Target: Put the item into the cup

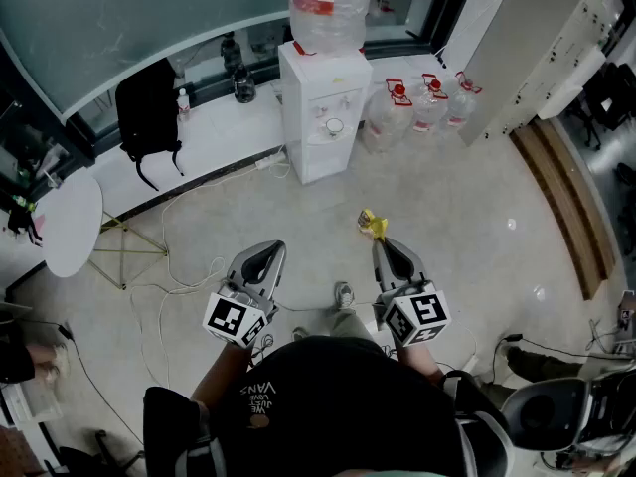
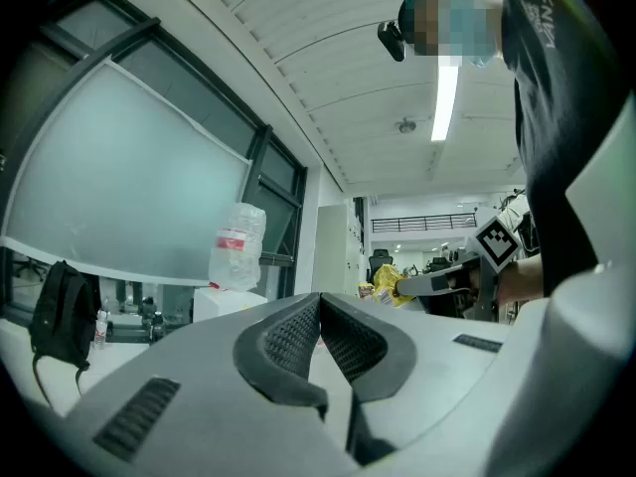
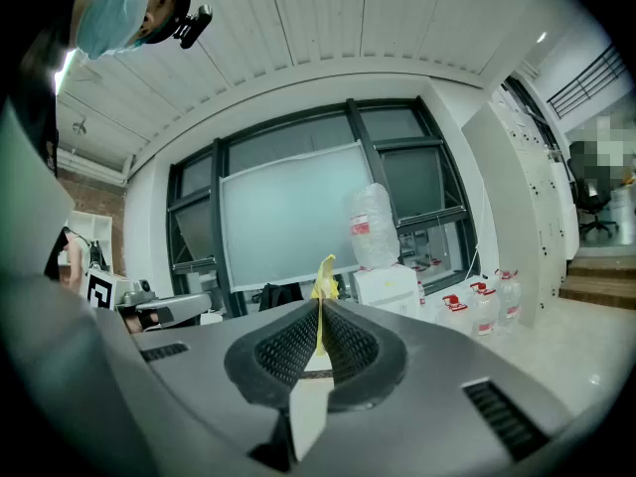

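Note:
My right gripper [image 1: 382, 242] is shut on a thin yellow packet [image 1: 373, 225], which sticks out past its tips above the floor. In the right gripper view the yellow packet [image 3: 323, 284] stands edge-on, pinched between the black ribbed pads [image 3: 350, 344]. My left gripper [image 1: 270, 256] is held level beside it, jaws together with nothing between them. The left gripper view shows its pads [image 2: 288, 341] meeting, and the right gripper [image 2: 449, 279] with the yellow packet [image 2: 386, 284] off to the right. What looks like a small cup [image 1: 335, 126] sits in the tap niche of the white water dispenser [image 1: 320, 117] ahead.
Three spare water bottles [image 1: 427, 105] stand on the floor right of the dispenser. A black backpack [image 1: 148, 117] rests on the window ledge. A round white table [image 1: 70, 222] is at the left, with cables [image 1: 189, 266] on the floor. An office chair [image 1: 556, 415] is at the lower right.

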